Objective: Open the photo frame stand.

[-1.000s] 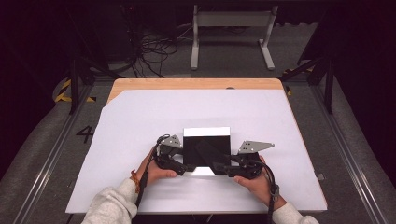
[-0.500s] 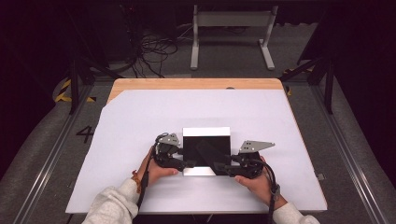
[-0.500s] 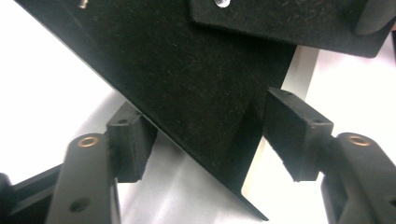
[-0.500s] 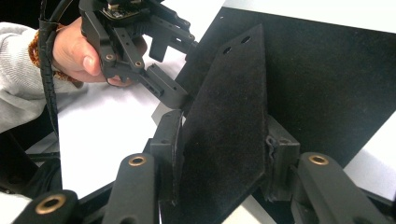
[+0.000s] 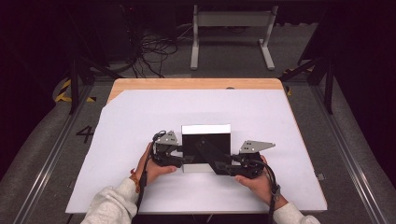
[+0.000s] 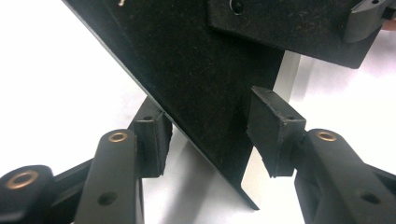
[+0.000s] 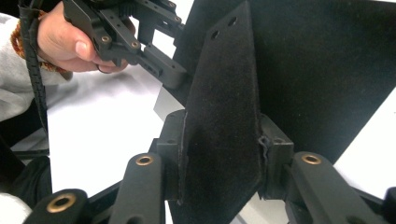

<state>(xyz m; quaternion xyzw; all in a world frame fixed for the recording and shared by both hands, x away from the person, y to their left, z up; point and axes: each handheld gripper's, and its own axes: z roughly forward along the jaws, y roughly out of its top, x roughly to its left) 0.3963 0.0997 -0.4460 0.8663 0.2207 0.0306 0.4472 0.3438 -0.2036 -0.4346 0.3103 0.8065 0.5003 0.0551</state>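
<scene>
- The black box (image 5: 206, 148) sits on the white sheet (image 5: 140, 116) that covers the worktop (image 5: 196, 84), near the person's edge, between the two hands. It looks like a flat-pack box of thin black card with a pale edge, partly folded.
- The right gripper (image 7: 219, 158) is clamped on a narrow black flap (image 7: 224, 116) of the box; both pads press its edges, and its jaws have just been closing a little further on it.
- The left gripper (image 6: 210, 135) straddles a slanting black panel (image 6: 187, 70). Its jaws have just been closing, with the panel between them; the left pad looks to touch the panel's edge, while the right pad seems just beside it (a firm grip is not evident).
- By judgement, the card is light and fairly stiff, yet creases readily and may slip from smooth pads; flap edges close to the fold lines seem the safest hold.
- Against the earlier high view, the left gripper sits closer in at the box's left side, and the box itself lies where it did.
</scene>
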